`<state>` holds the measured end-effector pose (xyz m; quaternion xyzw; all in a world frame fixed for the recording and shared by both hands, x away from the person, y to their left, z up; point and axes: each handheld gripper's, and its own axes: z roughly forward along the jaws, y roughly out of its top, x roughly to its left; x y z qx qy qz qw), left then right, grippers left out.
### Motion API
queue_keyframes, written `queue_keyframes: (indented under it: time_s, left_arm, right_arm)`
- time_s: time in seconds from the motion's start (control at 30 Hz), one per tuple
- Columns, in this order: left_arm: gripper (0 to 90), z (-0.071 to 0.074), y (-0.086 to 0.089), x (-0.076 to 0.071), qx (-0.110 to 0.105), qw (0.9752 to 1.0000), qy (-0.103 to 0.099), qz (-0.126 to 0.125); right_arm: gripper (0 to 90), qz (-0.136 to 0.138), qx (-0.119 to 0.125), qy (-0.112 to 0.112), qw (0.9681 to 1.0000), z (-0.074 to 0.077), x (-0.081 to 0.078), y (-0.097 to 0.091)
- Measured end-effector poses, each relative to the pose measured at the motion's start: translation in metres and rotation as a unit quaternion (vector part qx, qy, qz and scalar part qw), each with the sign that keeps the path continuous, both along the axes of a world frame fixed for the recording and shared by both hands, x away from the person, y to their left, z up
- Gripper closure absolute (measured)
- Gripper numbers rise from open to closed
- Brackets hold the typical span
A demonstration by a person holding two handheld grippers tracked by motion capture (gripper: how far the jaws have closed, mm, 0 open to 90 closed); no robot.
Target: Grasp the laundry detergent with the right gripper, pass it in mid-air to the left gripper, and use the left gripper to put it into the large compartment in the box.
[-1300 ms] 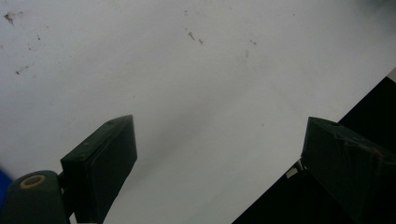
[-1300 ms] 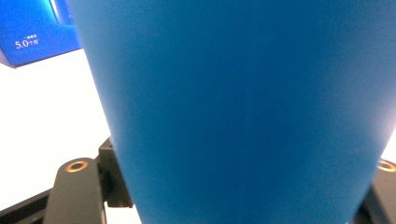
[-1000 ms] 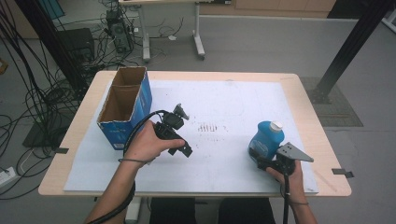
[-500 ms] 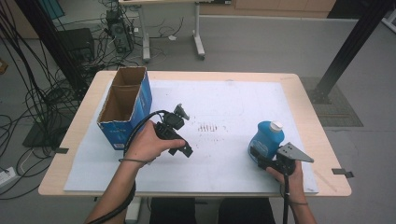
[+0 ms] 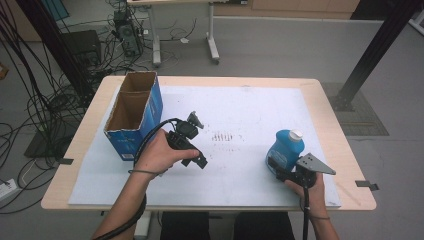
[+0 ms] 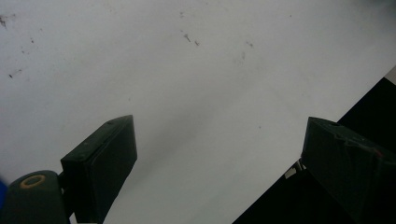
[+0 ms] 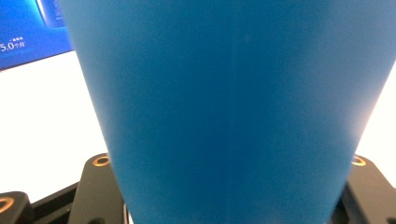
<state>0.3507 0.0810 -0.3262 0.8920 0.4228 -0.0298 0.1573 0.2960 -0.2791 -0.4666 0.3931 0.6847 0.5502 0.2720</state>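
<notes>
A blue bottle (image 5: 285, 147) with a white cap stands upright on the white sheet (image 5: 250, 105) at the right. My right gripper (image 5: 276, 166) is shut on its lower body from the near side. In the right gripper view the bottle (image 7: 229, 102) sits close in front, between the two black jaws. My left gripper (image 5: 200, 141) is held just above the sheet at centre left. In the left gripper view it (image 6: 219, 168) stands open, with only bare white sheet (image 6: 187, 70) between the jaws.
An open-topped blue cardboard box (image 5: 150, 107) stands at the table's left, just beyond my left hand. A patch of dark marks (image 5: 222, 136) lies on the sheet between the two grippers. The wooden table edge (image 5: 345, 150) runs close to the bottle's right.
</notes>
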Motion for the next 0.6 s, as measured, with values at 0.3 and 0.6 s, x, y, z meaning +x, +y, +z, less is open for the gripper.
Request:
queue_keyframes:
  time_s: [0.3,0.6]
  left_arm:
    - [10.8,-0.0004,0.0,0.0001,0.002,1.0,0.001,0.0]
    - [10.8,-0.0002,-0.0016,-0.0004,0.004,1.0,0.001,-0.002]
  right_arm:
    - [39.7,0.0,-0.001,-0.002,1.0,-0.0002,-0.0001,0.0001]
    - [39.8,0.0,-0.001,-0.003,1.0,-0.0005,-0.0004,0.0001]
